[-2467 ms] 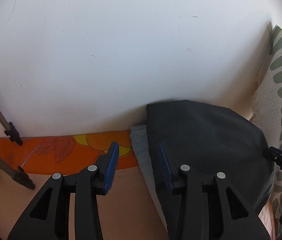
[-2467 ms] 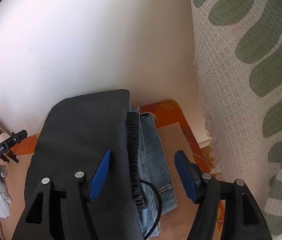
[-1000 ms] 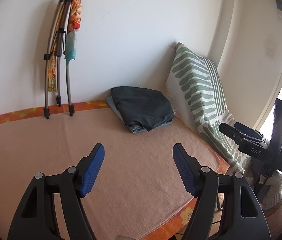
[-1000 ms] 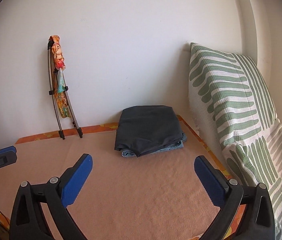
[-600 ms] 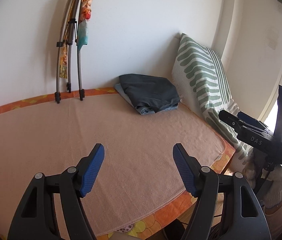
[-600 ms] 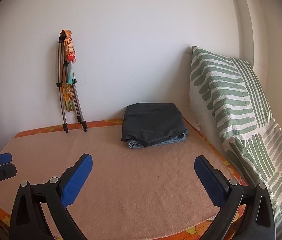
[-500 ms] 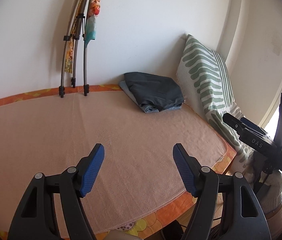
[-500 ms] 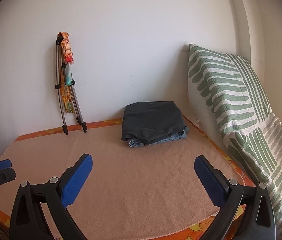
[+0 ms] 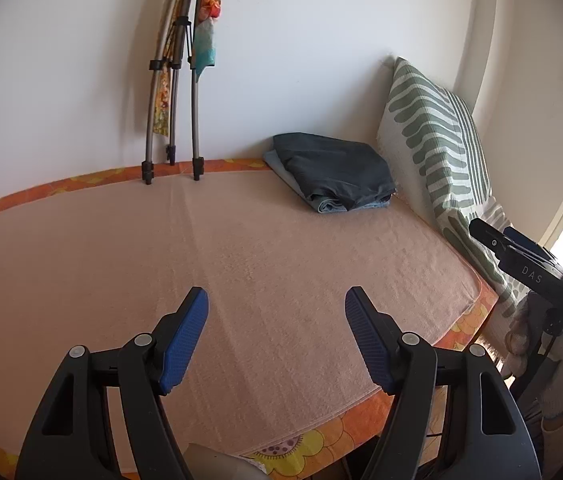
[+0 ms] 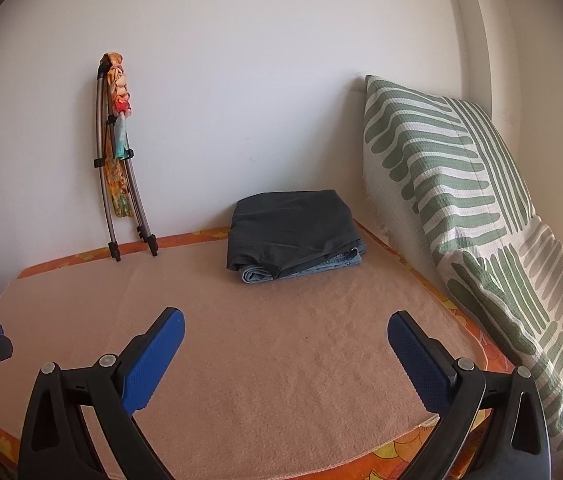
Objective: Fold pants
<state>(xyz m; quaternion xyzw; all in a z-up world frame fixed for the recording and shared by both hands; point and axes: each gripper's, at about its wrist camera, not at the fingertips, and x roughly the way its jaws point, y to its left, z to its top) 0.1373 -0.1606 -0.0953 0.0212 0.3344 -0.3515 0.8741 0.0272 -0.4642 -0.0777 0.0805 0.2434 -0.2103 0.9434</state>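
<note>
Folded dark grey pants (image 9: pixel 333 166) lie on top of folded blue jeans (image 9: pixel 323 205) at the far right corner of the peach-covered bed (image 9: pixel 241 264), by the wall. The stack also shows in the right wrist view, dark pants (image 10: pixel 291 226) over jeans (image 10: pixel 321 266). My left gripper (image 9: pixel 276 312) is open and empty, well back from the stack over the bed's near part. My right gripper (image 10: pixel 285 332) is open wide and empty, also far from the stack. The right gripper's body shows in the left wrist view (image 9: pixel 533 272), held by a gloved hand.
A green-and-white patterned cushion (image 10: pixel 461 200) leans along the bed's right side. Bent metal poles with colourful cloth (image 10: pixel 117 160) lean on the white wall at the back left. The bed's orange flowered edge (image 9: pixel 361 428) is close below the grippers.
Both grippers have pulled back from the stack and let go of the dark pants, which now lie on the jeans. Both jaws have opened wider. In the last half second they moved little.
</note>
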